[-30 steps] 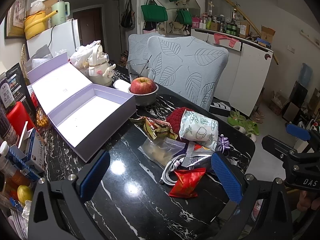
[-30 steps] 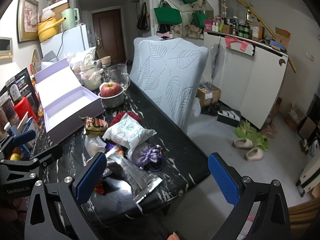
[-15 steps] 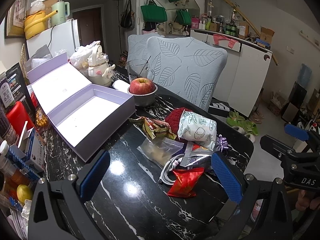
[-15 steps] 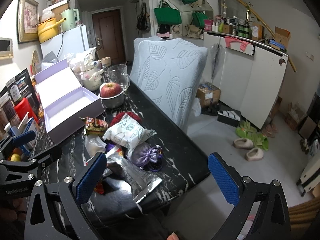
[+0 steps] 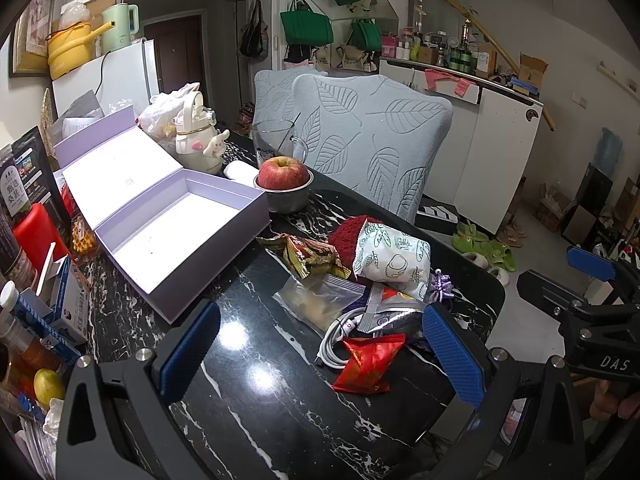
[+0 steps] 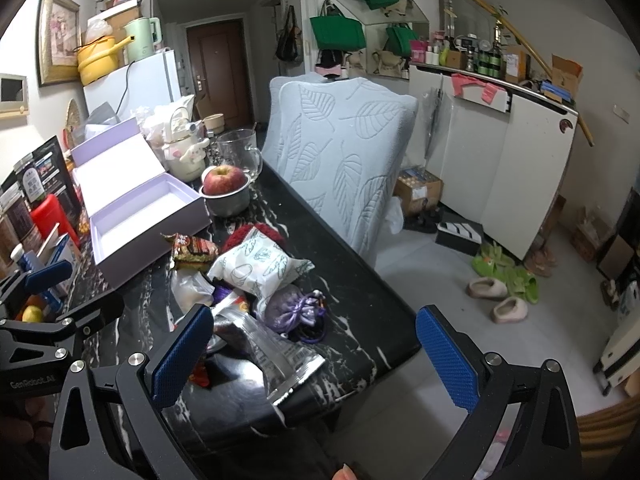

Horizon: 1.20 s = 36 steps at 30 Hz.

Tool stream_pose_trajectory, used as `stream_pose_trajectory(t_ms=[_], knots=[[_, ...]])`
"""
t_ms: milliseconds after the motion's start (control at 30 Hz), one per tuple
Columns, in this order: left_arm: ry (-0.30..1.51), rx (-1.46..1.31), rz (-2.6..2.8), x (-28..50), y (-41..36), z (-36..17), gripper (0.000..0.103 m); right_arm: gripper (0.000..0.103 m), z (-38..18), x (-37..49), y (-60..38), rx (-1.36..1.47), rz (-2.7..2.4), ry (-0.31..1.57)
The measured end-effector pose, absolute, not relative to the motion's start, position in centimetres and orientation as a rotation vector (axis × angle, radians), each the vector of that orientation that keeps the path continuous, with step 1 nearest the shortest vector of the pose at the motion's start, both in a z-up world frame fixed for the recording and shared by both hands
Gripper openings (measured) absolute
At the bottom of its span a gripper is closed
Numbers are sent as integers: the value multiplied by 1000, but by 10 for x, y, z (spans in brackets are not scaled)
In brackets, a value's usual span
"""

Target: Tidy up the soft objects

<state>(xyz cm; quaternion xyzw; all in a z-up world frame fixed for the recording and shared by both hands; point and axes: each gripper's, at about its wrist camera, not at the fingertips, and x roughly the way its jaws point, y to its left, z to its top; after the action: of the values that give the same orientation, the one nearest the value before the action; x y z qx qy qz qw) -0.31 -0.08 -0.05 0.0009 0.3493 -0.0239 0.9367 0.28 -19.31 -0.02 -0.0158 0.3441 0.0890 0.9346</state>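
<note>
**Both claws wide, soft pile waiting**

Left claw (image 5: 320,344) hangs above the black marble worktop (image 5: 248,400), fingers spread and empty. Right claw (image 6: 316,356) is spread wide too, holding nothing, out over the worktop's near corner. The soft things sit in a heap: a white leaf-print pouch (image 5: 394,262) lying on a red knitted piece (image 5: 348,236), a purple drawstring bag (image 6: 294,308) just beside it. The open lilac box (image 5: 160,224) stands near the heap.
</note>
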Motion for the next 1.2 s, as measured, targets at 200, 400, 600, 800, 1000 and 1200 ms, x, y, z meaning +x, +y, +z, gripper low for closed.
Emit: stream_pose_trajectory(t_ms=[200, 400, 600, 800, 1000, 1200], knots=[[713, 0, -48, -3, 0, 0, 103, 103, 0, 1, -192, -33, 184, 703], [712, 0, -50, -4, -2, 1, 103, 103, 3, -2, -192, -33, 191, 699], [706, -6, -54, -10, -4, 4, 103, 103, 4, -3, -192, -33, 192, 697], [704, -13, -56, -17, -4, 3, 103, 103, 4, -13, -195, -30, 199, 687], [728, -22, -62, -24, -6, -9, 103, 103, -6, -23, -202, -18, 215, 700], [756, -28, -82, -27, -11, -27, 103, 103, -22, -28, -211, -5, 237, 726]])
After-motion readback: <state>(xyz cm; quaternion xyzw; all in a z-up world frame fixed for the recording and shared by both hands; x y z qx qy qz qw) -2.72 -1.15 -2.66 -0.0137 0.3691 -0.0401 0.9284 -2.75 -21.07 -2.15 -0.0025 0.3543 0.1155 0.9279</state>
